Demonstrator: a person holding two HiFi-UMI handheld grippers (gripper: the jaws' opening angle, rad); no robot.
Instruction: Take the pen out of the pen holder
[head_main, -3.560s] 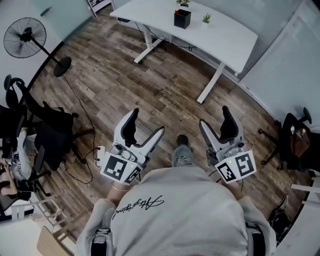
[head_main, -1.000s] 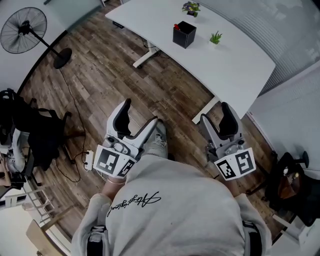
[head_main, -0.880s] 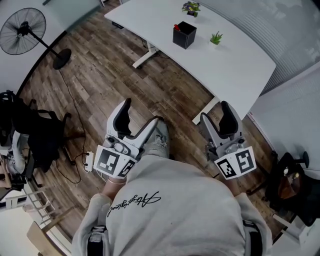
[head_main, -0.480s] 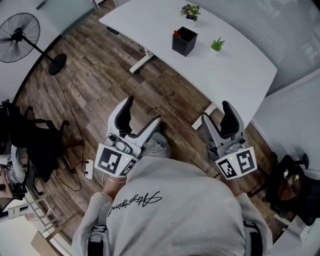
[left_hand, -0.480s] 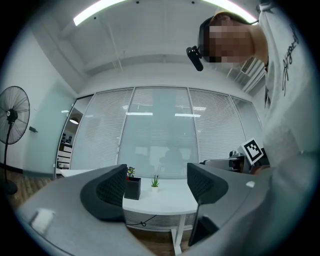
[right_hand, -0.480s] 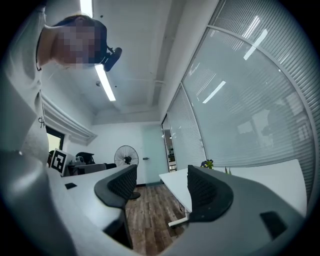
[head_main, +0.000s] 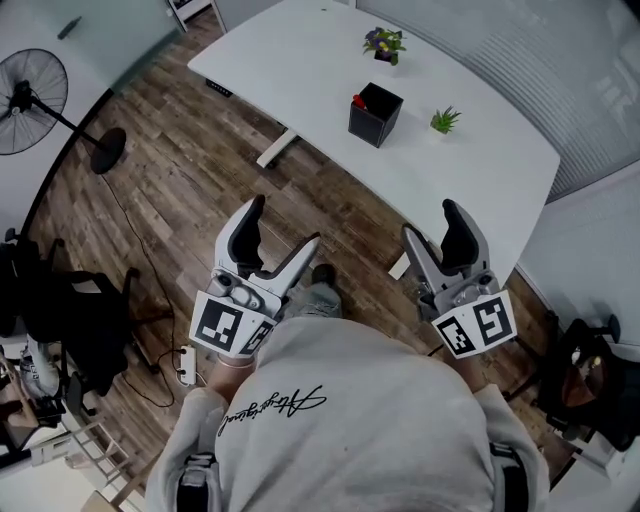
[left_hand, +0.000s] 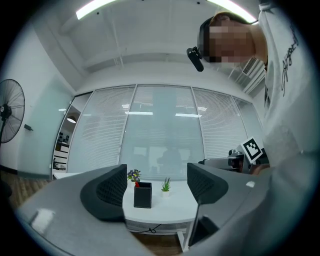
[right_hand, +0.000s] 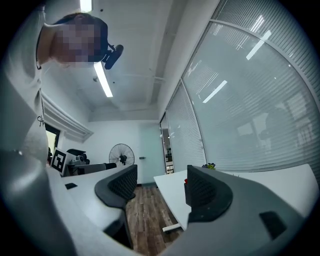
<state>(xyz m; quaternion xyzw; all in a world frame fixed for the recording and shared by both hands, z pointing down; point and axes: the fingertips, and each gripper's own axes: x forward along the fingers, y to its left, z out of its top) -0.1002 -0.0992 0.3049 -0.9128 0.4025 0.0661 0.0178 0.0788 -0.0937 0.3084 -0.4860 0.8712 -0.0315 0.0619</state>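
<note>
Nearest me, the left gripper (head_main: 283, 225) and right gripper (head_main: 430, 222) are both released, jaws wide with nothing between them, held over the floor (head_main: 190, 150) short of the desk (head_main: 290, 50). The pen (head_main: 358, 101) shows as a red tip at the left corner of the black holder (head_main: 375, 114), mid-desk, well out of reach. I'd get closer, brace the holder with one gripper, and pinch only the pen tip, lifting straight up.
</note>
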